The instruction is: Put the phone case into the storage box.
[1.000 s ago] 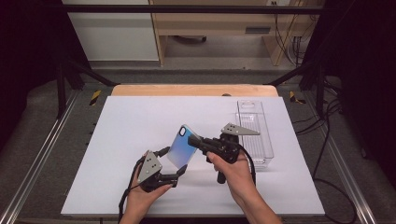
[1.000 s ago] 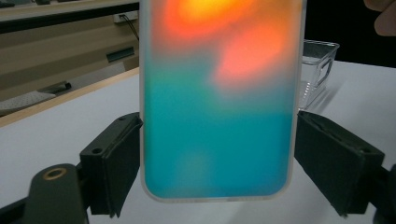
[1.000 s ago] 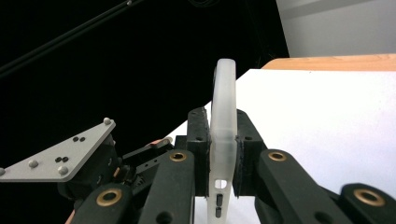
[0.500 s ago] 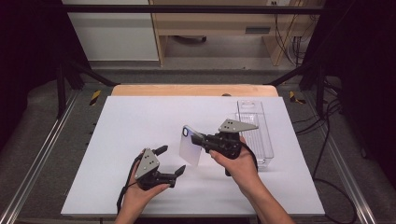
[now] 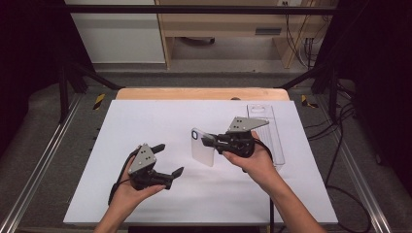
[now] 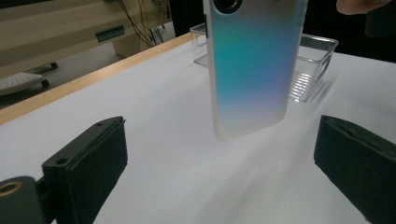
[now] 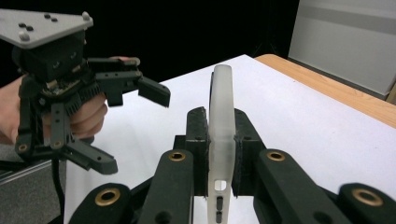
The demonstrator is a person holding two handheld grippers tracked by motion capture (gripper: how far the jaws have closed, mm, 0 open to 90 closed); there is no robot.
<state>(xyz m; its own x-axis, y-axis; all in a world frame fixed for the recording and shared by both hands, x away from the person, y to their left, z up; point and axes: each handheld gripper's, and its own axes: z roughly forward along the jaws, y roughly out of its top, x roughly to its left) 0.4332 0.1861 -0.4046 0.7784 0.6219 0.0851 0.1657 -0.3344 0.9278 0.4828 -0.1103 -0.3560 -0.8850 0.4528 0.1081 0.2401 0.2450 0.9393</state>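
Your right gripper [image 5: 210, 141] pinches the phone case [image 5: 203, 148] by one edge between its pads while your left gripper [image 5: 170, 160], jaws just opened wide and empty, hangs clear, so any twist could lever it out.

Phone case [image 6: 252, 70]: smooth plastic, glossy iridescent back, translucent milky rim. Tray [image 5: 272, 141]: clear ribbed plastic. Table sheet [image 5: 160, 121]: matt white, paper-like; wood edge [image 5: 199, 93] is seen behind. Right gripper [image 7: 219, 154]: matt black plastic, brass-coloured bushings.
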